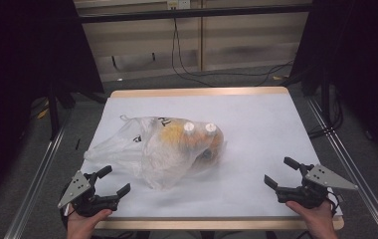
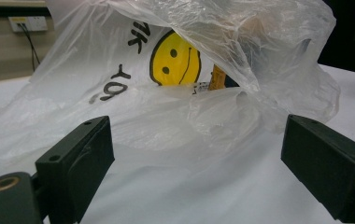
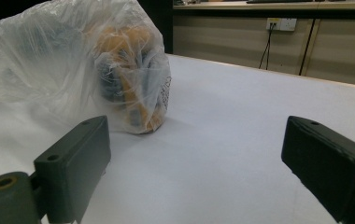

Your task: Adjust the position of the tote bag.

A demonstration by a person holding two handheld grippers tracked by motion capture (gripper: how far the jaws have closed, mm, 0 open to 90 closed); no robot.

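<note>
A translucent plastic bag (image 1: pixel 162 147) with black lettering lies on the white table (image 1: pixel 256 114), left of centre. Inside it I see orange items and two white caps (image 1: pixel 199 127). In the left gripper view the bag (image 2: pixel 189 70) shows a yellow smiley face and rises just beyond the jaws. My left gripper (image 1: pixel 113 180) stands open at the front left corner, close to the bag's near edge. My right gripper (image 1: pixel 281 172) stands open at the front right, well apart from the bag (image 3: pixel 87 65). Nothing sits between either pair of jaws.
The table's wooden front edge (image 1: pixel 217 224) runs just under both hands. Metal rails (image 1: pixel 38 169) flank the table on both sides. Cables (image 1: pixel 192 69) trail on the floor beyond the far edge, and a wall socket (image 3: pixel 280 23) sits on the back wall.
</note>
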